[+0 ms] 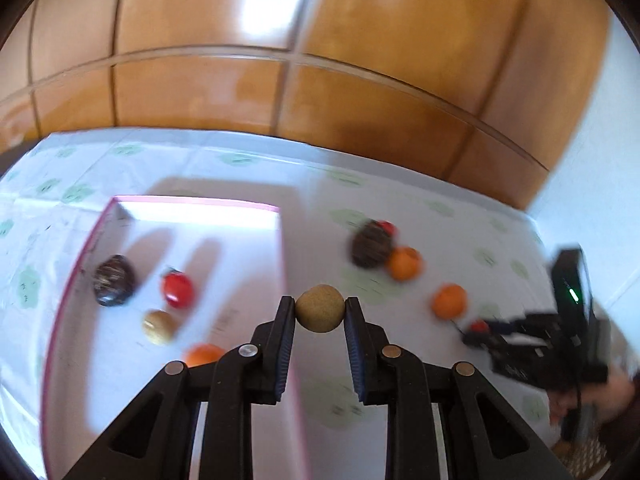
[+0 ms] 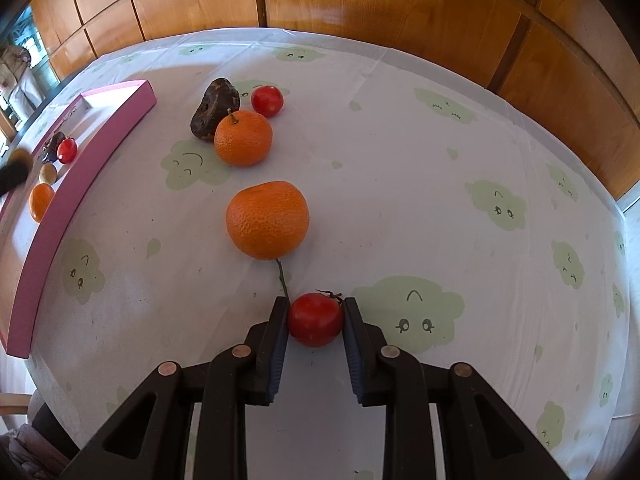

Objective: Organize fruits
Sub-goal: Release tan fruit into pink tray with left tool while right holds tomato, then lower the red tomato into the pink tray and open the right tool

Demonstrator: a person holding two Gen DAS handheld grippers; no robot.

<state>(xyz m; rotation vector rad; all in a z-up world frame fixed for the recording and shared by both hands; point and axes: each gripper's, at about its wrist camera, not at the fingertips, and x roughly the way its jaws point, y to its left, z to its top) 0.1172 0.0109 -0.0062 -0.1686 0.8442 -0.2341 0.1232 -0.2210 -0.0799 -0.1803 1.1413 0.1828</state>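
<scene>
My left gripper (image 1: 320,310) is shut on a small tan round fruit (image 1: 320,307), held in the air over the right wall of the pink-rimmed box (image 1: 192,200). Inside the box lie a dark wrinkled fruit (image 1: 114,280), a red tomato (image 1: 177,290), a tan fruit (image 1: 159,326) and an orange (image 1: 204,354). My right gripper (image 2: 316,320) is shut on a red tomato (image 2: 316,320) low over the tablecloth. Ahead of it lie a large orange (image 2: 267,220), a second orange (image 2: 243,138), a dark fruit (image 2: 214,110) and another tomato (image 2: 267,101).
The table carries a white cloth with green cloud faces (image 2: 408,316). A wooden panelled wall (image 2: 400,8) runs behind it. The pink box (image 2: 80,152) stands along the table's left side. A hand (image 1: 576,404) shows behind the right gripper body (image 1: 532,344) in the left wrist view.
</scene>
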